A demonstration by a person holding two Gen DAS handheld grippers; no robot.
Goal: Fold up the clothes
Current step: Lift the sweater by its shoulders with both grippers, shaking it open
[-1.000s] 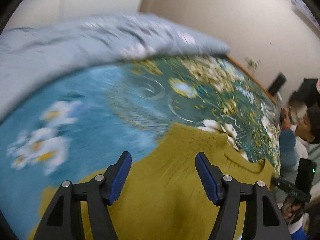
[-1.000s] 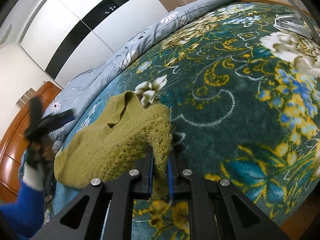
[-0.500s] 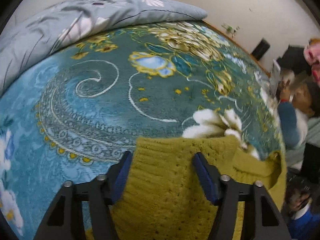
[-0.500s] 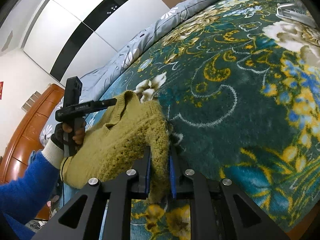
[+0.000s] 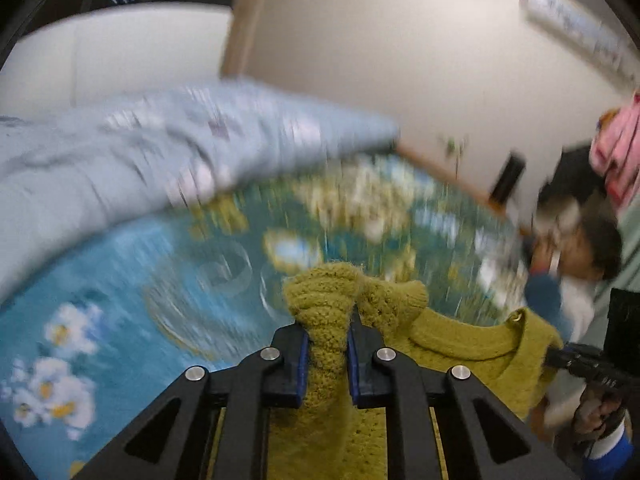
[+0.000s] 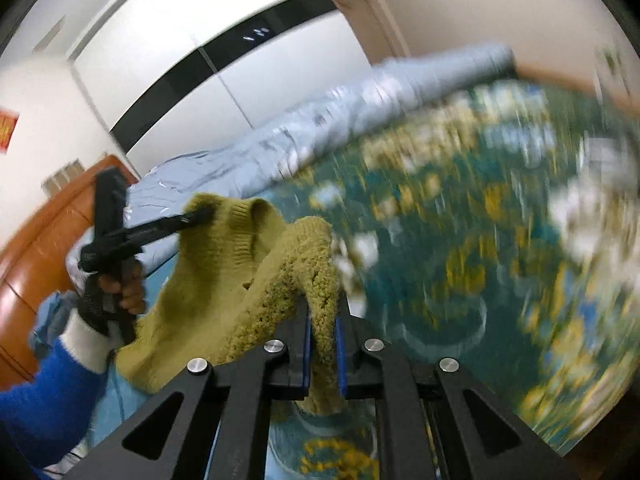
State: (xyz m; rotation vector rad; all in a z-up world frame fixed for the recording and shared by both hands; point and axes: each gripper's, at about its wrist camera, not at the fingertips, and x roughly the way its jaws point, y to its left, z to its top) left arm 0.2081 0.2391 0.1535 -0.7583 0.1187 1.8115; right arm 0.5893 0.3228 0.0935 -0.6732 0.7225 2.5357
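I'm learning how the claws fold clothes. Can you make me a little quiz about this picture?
1. True or false: the left claw is pinching the green sweater.
2. What is the right claw doing? A) hanging open B) pinching the sweater C) holding the grey quilt
3. Fill in: the sweater hangs above a flowery ____.

Key: 1 true. 2 B. 3 bedspread.
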